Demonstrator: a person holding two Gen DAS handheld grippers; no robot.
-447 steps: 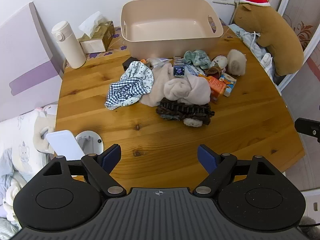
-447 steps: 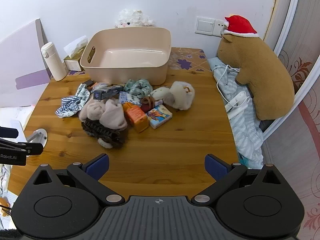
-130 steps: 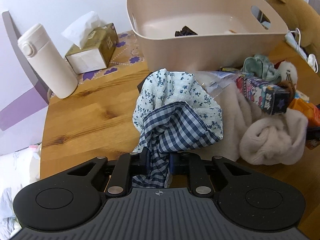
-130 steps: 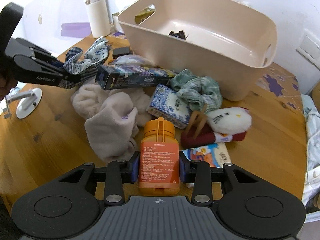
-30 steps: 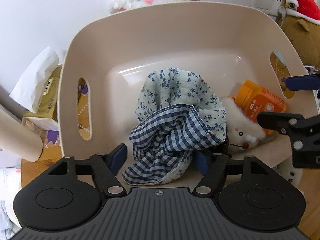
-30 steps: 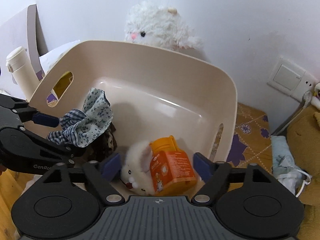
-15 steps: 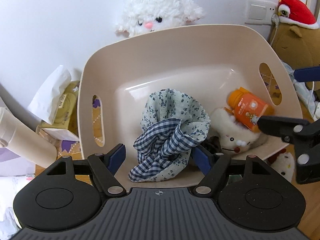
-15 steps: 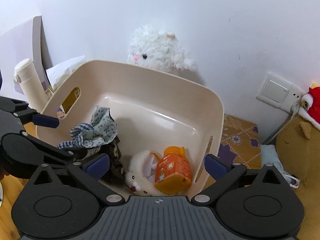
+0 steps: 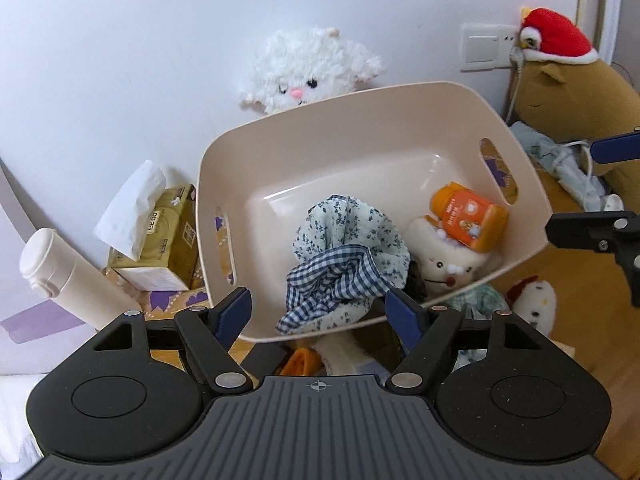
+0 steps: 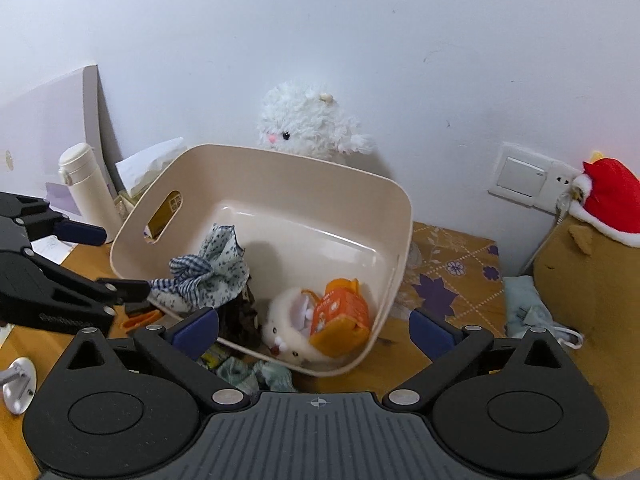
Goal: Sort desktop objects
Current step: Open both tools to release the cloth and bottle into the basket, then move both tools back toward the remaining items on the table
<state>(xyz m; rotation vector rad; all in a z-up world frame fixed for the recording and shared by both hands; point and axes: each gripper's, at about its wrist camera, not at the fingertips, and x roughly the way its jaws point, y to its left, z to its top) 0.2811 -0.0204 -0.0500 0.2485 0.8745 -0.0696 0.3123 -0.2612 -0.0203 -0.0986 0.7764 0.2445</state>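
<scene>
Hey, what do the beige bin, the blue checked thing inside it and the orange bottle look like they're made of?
Beige bin: likely molded plastic, smooth with a soft sheen and cut-out handles.
Blue checked thing: woven fabric, matte, crumpled into soft folds.
Orange bottle: probably plastic, slightly glossy, with a printed label.

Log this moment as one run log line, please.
left gripper: open, empty | right gripper: open, empty | checked cloth, orange bottle, white plush: in beige bin

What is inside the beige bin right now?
Inside the beige bin: a blue patterned cloth, white plush toy, orange bottle. A dark item is mostly covered.
</scene>
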